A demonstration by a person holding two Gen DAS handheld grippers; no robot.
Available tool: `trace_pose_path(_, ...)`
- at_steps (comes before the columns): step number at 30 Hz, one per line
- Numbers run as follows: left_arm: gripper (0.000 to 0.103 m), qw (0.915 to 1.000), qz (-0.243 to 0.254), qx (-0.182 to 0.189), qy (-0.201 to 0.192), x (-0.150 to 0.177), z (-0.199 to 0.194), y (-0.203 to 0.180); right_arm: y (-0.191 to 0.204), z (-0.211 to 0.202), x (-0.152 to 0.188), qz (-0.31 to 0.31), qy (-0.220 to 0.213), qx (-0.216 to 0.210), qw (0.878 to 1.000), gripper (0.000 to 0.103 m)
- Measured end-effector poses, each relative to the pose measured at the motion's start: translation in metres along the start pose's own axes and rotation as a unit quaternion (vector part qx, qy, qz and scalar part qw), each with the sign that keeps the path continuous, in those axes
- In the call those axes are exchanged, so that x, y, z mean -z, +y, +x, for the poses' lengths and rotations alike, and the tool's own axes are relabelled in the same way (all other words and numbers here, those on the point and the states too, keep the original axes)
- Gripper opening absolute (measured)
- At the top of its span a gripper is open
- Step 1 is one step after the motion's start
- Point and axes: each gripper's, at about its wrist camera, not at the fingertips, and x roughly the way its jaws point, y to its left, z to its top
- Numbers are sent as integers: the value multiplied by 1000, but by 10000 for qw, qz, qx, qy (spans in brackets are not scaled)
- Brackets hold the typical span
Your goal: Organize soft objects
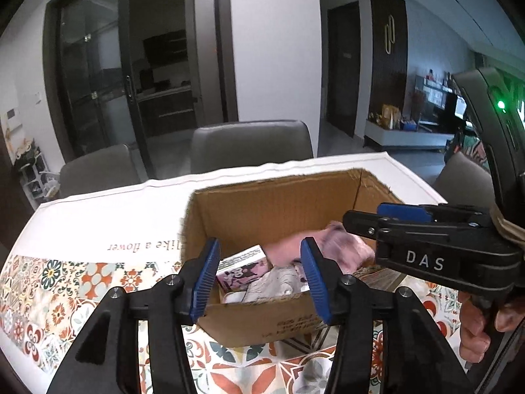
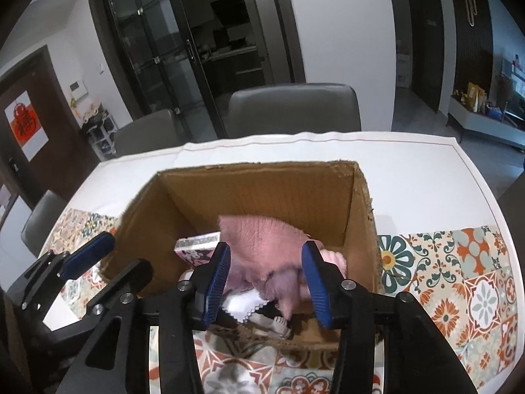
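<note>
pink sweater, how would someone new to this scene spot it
Find the cardboard box on the patterned tablecloth. The pink sweater lies on top inside, right of a small printed carton; it is the only ribbed pink knit.

The counter (image 2: 410,164) carries a white cloth with a patterned tile border (image 2: 459,279) in orange, green and grey. Inverted print on the cloth (image 1: 141,246) reads "like a flower". Two grey chairs (image 2: 292,108) stand at the far edge of the counter, and a third chair (image 2: 42,220) stands at the left side. Behind them, a dark-framed glass sliding door (image 2: 164,42) opens onto a dim kitchen. A red paper decoration (image 2: 23,124) hangs on a brown door. A low cabinet (image 1: 410,134) stands at the far right.
</note>
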Motion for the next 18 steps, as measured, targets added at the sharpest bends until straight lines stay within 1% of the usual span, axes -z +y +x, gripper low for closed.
trace_pose_path(8, 58, 9992, -243, -188, -264, -1, -42, 15, 15, -41, 8, 145, -291, 58, 9995, 47)
trace_pose_path(13, 65, 9983, -375, -240, -380, 6, -75, 27, 32, -73, 20, 61, -506, 183, 9985, 47)
trace_pose_path(14, 66, 9982, -383, -238, -408, 7, -81, 28, 37, -80, 23, 20, -558, 227, 9982, 48)
trace_pose_path(17, 70, 9975, -359, -236, -561, 13, -102, 33, 50, -101, 34, -11, -745, 382, 9965, 57)
trace_pose_path(18, 71, 9972, -342, -256, -615, 15, -108, 34, 53, -107, 37, 0, -795, 429, 9959, 57)
